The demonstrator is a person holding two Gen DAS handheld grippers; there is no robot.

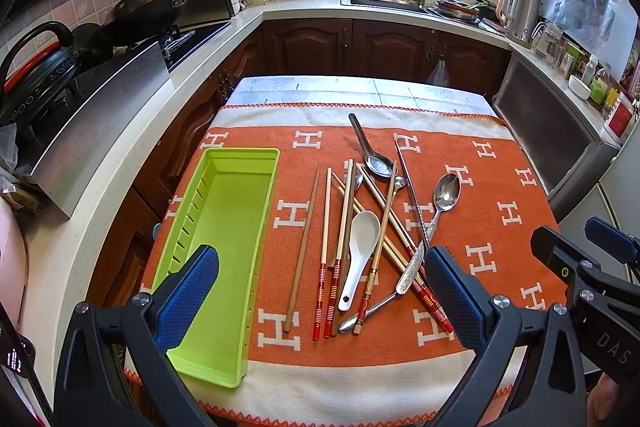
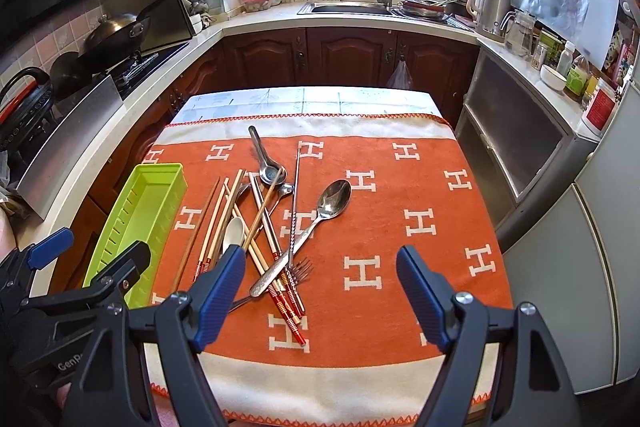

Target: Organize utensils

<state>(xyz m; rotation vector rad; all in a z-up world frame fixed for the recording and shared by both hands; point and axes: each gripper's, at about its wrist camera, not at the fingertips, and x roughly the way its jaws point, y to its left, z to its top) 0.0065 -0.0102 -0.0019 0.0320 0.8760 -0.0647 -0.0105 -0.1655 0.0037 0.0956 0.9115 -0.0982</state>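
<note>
A lime-green utensil tray (image 1: 224, 227) lies empty at the left of the orange cloth; it also shows in the right wrist view (image 2: 138, 223). Beside it lies a loose pile: several chopsticks (image 1: 326, 255) (image 2: 212, 223), a white ceramic spoon (image 1: 360, 251) (image 2: 233, 233), metal spoons (image 1: 444, 193) (image 2: 334, 201), and a fork (image 2: 302, 267). My left gripper (image 1: 320, 267) is open and empty, above the near end of the tray and pile. My right gripper (image 2: 320, 267) is open and empty, above the near right of the pile.
The orange cloth with white H marks (image 1: 500, 219) (image 2: 420, 227) covers a small table. Kitchen counters surround it: a stove with a wok (image 1: 152, 3) on the left, a sink (image 2: 348, 7) at the back, a kettle (image 2: 490, 7) and jars on the right.
</note>
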